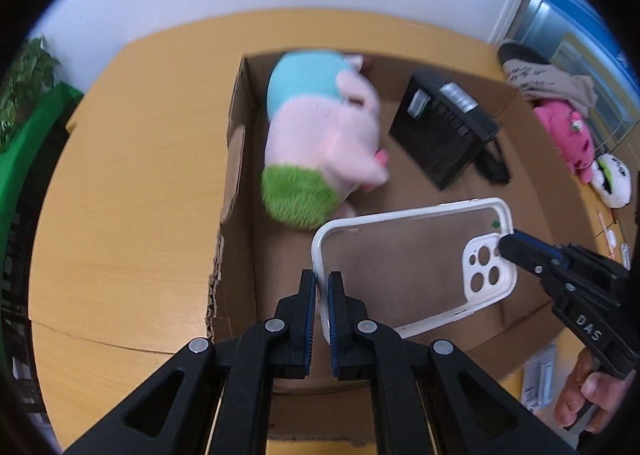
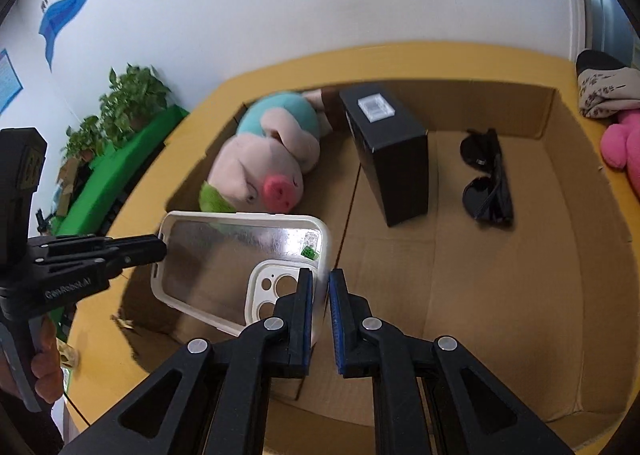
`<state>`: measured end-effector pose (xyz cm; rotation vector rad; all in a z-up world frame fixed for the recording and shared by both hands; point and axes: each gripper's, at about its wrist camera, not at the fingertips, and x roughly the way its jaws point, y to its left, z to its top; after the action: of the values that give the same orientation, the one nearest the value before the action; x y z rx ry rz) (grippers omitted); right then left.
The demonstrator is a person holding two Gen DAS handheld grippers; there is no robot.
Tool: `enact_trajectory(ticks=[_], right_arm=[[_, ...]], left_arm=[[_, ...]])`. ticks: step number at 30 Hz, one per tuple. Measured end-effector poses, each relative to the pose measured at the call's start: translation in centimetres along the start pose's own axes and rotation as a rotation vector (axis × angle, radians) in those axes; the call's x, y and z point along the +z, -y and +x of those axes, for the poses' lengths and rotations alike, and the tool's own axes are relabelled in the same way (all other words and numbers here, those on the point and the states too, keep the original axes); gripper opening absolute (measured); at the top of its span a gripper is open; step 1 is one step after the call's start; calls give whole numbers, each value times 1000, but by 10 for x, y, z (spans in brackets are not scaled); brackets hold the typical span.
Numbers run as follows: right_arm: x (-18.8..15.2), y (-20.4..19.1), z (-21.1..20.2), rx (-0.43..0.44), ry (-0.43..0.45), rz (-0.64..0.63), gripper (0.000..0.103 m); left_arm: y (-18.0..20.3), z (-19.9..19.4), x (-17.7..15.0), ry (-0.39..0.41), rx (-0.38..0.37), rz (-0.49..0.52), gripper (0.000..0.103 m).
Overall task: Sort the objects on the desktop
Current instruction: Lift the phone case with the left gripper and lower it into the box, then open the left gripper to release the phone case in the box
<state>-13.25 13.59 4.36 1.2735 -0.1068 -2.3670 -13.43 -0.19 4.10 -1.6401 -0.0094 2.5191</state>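
A clear phone case with a white rim (image 1: 412, 267) hangs over the open cardboard box (image 1: 236, 159). My left gripper (image 1: 322, 287) is shut on the case's left edge. My right gripper (image 2: 320, 291) is shut on the opposite edge, by the camera cutout; it also shows in the left wrist view (image 1: 506, 249). The case shows in the right wrist view (image 2: 240, 255) with the left gripper (image 2: 162, 249) at its far end. Inside the box (image 2: 560, 183) lie a pink pig plush (image 2: 264, 167), a black box (image 2: 392, 159) and dark sunglasses (image 2: 486, 179).
The box sits on a yellow wooden table (image 1: 132, 191). A pink plush (image 1: 564, 135), a white plush (image 1: 612, 177) and a folded cloth (image 1: 548, 79) lie on the table right of the box. Plants (image 2: 128, 103) and a green surface stand beyond the table's left side.
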Motion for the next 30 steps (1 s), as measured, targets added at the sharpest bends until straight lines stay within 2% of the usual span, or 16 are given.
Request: enact_trajectory(ticks=[5,10,13,15,16,18,19,20,22,24,25,26,27,29,30], right_arm=[[-4,-15,33,-48,-99,-41,10],[-8,-20,59,-62,-184,-48,10],[-15,-19,69,-55,-208,-40,12],[-16,-18,67,-47,-194,-38,13],[-17,-18,66,-42,-197,-38,17],[-18,-15,62,-16,-193,-31,39],[-19,-14,56,-12,-178,-31,59],[-20,-13,46,-10,-149,-36,72],[-22,-10,16,-13,-60,-58,82],[-28,-7,-16,-39,30,-80,92],[-33,-3,-36,-63,84,-88,99],[-37,-1,-51,-89,125,-88,103],[-43,4,-70,-128,161,-79,103],[-56,9,-96,-161,195,-65,103],[-66,11,-109,-173,213,-61,103]], left_arm=[[-8,34,-7,-88,84,-14,5],[-5,42,-14,-120,189,21,5],[-7,43,-17,-127,205,19,5],[-9,43,-18,-122,206,11,5],[-9,42,-19,-119,210,12,5],[-7,41,-18,-103,233,17,6],[-6,40,-17,-94,233,11,6],[-6,35,-19,-77,215,-8,11],[-7,17,-25,-15,165,-49,24],[3,-11,-35,98,131,-56,37],[9,-26,-41,158,116,-52,40],[18,-42,-51,230,92,-48,51],[29,-59,-62,299,67,-45,68],[52,-89,-88,420,32,-30,82],[61,-99,-96,460,22,-20,82]])
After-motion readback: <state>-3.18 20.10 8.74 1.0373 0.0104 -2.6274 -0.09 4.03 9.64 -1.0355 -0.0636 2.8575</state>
